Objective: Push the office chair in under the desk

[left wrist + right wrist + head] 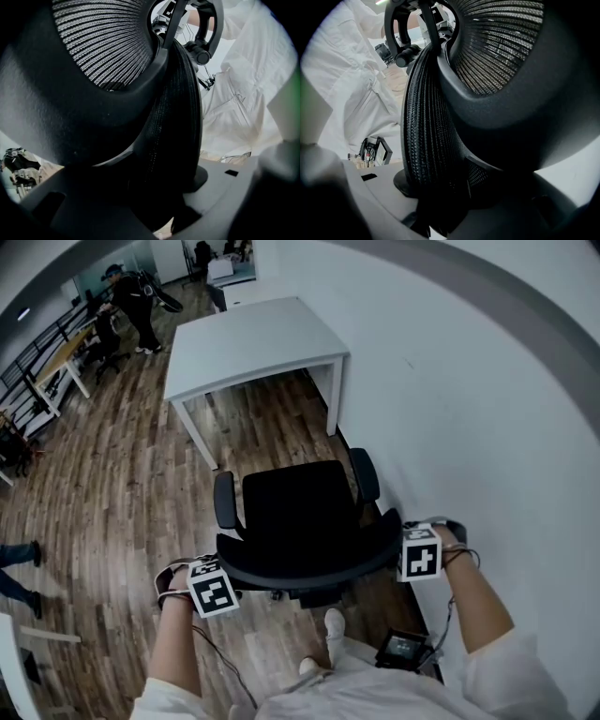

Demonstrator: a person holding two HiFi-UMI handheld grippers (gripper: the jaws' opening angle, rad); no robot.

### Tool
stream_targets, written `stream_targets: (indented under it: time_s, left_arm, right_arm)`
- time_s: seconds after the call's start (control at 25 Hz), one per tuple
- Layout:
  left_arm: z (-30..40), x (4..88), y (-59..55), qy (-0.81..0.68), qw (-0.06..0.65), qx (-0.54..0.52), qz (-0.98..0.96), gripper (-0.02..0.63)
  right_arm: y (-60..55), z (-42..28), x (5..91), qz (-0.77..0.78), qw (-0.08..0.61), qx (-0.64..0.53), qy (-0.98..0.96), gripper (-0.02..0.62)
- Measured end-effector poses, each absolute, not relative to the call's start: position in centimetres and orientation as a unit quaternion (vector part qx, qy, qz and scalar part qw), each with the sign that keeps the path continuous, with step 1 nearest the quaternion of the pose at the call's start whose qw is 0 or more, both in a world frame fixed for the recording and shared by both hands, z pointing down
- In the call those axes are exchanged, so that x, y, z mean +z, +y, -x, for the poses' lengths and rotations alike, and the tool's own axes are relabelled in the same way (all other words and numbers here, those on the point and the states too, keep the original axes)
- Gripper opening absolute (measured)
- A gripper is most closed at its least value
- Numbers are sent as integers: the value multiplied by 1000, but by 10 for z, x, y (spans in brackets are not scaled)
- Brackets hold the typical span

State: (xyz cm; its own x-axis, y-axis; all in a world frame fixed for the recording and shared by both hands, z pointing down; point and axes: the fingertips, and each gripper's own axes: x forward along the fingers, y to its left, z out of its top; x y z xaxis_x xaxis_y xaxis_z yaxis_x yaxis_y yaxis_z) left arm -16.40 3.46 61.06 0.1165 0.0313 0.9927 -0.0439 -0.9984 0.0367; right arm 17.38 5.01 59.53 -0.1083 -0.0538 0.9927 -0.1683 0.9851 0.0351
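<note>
Left gripper and right gripper jaws clamp the backrest of the office chair (eight and four o'clock). The counter stands clear at twelve.

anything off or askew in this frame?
Nothing looks spilled, damaged or askew. The office chair stands apart from the white desk, not yet pushed under it. The left tool and right tool each grip its backrest at the top edge.
</note>
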Motion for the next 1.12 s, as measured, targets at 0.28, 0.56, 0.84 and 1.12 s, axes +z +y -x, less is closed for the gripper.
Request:
stream_targets:
  time_s: [0.28,0.56,0.84,1.12]
  left_arm:
    - [147,602,11,-9,17,650,-760,229]
    - [140,604,-5,-15,26,651,-758,228]
    - [137,607,-32,-35,27,655,-754,222]
    - [133,608,-57,-41,37,656,-752,219]
  right_arm:
    - [29,-181,593,-67,666,41,-742,218]
    - [5,-189,594,-59,666,35,-743,218]
    - [-26,-197,592,-47,667,22,-743,218]
    - [-62,-197,590,-46,659,9,-751,218]
